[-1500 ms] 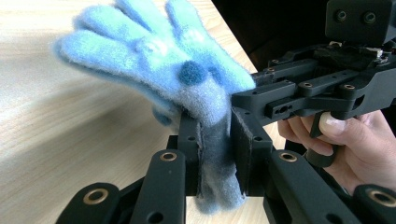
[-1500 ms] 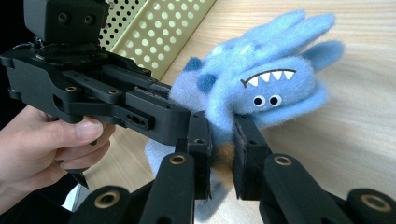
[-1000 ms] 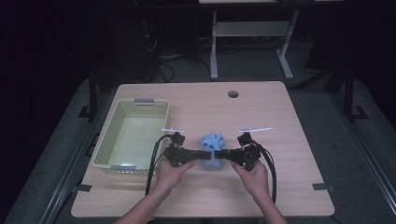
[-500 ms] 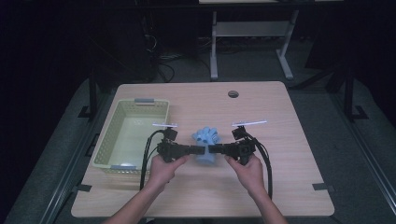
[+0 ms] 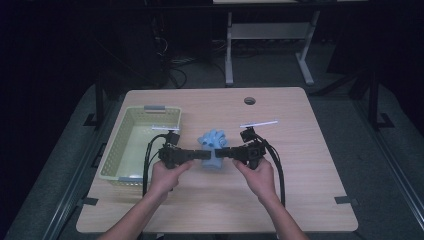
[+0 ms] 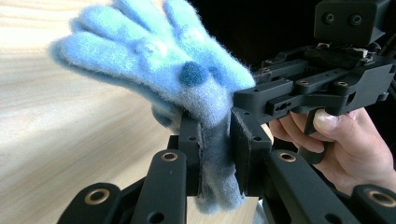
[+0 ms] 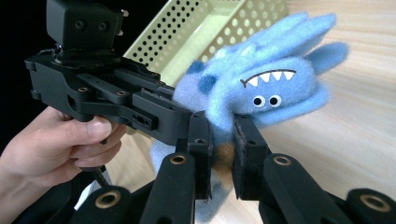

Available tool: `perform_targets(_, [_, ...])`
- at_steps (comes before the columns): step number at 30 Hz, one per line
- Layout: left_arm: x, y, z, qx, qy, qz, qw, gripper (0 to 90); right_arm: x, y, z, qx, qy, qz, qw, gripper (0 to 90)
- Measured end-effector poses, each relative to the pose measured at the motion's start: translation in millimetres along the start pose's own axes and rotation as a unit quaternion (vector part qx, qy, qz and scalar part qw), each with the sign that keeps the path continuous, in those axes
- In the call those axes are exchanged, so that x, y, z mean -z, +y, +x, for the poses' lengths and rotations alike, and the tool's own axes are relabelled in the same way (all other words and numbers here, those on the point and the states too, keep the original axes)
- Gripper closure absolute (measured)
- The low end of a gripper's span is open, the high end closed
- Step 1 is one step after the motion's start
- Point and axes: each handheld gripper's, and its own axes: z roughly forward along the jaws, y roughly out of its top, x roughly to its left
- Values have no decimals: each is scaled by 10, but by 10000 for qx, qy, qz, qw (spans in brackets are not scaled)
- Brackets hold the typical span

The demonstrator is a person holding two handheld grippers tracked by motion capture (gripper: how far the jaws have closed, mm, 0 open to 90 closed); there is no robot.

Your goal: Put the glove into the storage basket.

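Both grippers are clamped on one blue plush toy (image 5: 212, 149): the left gripper (image 5: 196, 155) bites it from the left in the high view and the right gripper (image 5: 226, 153) from the right, their tips meeting at the toy above the wooden table (image 5: 300, 200); each is carried by one hand, two hands in all, the left hand (image 5: 164, 177) and the right hand (image 5: 256, 176). One pale green perforated basket (image 5: 131, 145) stands on the table just left of the left gripper, and the toy is held beside it, not in it; one round hole (image 5: 249, 100) sits in the tabletop near the far edge. From the left gripper view the toy's fuzzy fabric (image 6: 177, 84) is pinched between two black pads, with the right gripper and fingers (image 6: 322, 140) opposite; the basket is out of that frame. From the right gripper view the toy's face appears, two eyes and a row of white teeth (image 7: 268, 77), with the basket (image 7: 210, 28) behind it and the left hand (image 7: 51, 144) on the other tool.
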Motion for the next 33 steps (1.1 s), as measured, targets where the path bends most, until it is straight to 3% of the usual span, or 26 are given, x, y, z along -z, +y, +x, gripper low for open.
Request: perform_targets(33, [627,120,146,88,124,-347,9993,750,-433,434,321,347,381,151,9986,798])
